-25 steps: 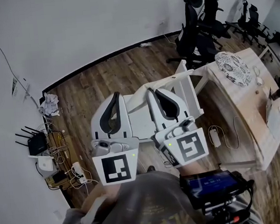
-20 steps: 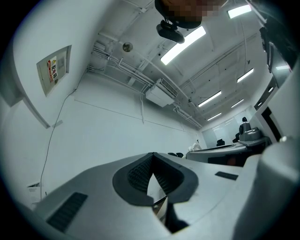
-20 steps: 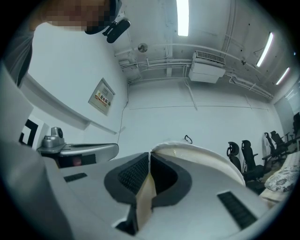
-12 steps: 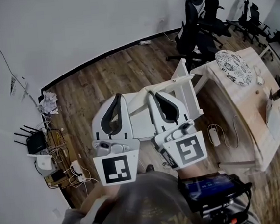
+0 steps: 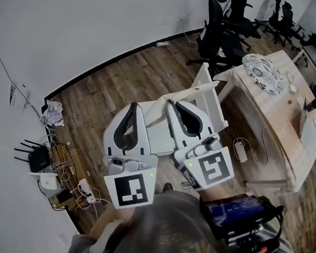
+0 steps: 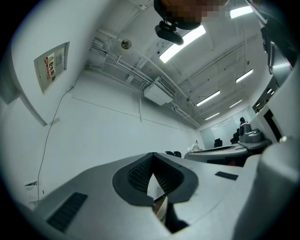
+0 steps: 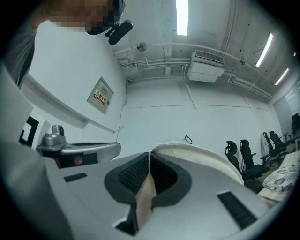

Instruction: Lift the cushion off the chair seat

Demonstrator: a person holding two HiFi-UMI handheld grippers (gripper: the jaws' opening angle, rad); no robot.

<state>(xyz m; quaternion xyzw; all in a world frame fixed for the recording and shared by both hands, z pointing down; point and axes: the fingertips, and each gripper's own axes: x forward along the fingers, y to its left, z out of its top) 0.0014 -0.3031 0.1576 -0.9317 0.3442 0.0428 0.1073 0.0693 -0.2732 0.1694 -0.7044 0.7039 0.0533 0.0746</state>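
So, right gripper (image 7: 150, 153): ribbed black rubber pads (image 7: 133, 173) clamped on cushion (image 7: 211, 161) edge; thin cream foam, bowed upward.
left gripper (image 6: 153, 154): tips together, same ribbed rubber, thin white sliver of cushion pinched.
cushion: flat white pad, held up between both grippers, partly covering chair (image 5: 207, 93) seat in head view.
chair: white, slatted back.
vs a second ago: same grip, same place.
around: plank floor (image 5: 105, 100), pale wooden table (image 5: 284, 133) at right, black office chairs (image 5: 225, 16) behind, router (image 5: 39, 159) by wall.
in the way: chair back just beyond cushion's far edge.
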